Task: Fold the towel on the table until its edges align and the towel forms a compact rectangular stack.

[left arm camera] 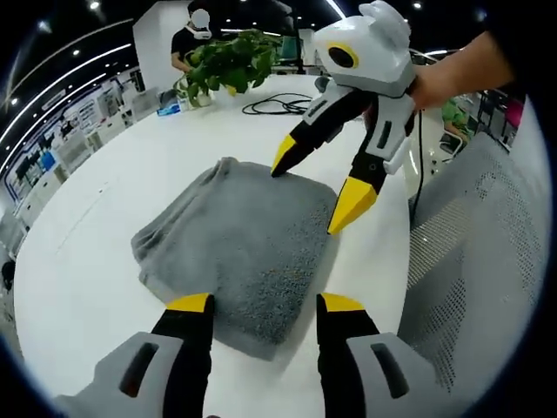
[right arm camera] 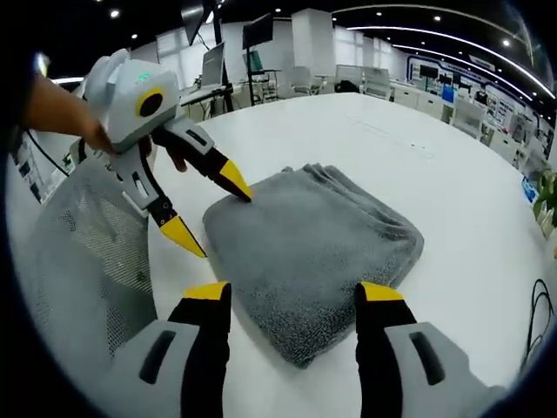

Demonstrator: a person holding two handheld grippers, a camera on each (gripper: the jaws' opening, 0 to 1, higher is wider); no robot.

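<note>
A grey towel [left arm camera: 235, 244] lies folded into a thick, roughly rectangular pad on the white round table [left arm camera: 87, 252]. My left gripper [left arm camera: 265, 305] is open, its yellow tips straddling the towel's near edge with nothing held. Opposite it, my right gripper [left arm camera: 318, 181] is held by a hand and is open, one tip touching the towel's far edge. In the right gripper view the towel [right arm camera: 313, 235] shows its layered folds at the far side. There my right gripper [right arm camera: 294, 292] spans the near edge, open. The left gripper [right arm camera: 209, 207] is open, one tip on the towel's left corner.
A potted plant [left arm camera: 226, 65] and a black cable [left arm camera: 278, 104] sit at the table's far side. A grey mesh chair [left arm camera: 470, 235] stands close beside the table [right arm camera: 78, 252]. A person [left arm camera: 187, 39] stands behind the plant. Bare tabletop [right arm camera: 452, 174] surrounds the towel.
</note>
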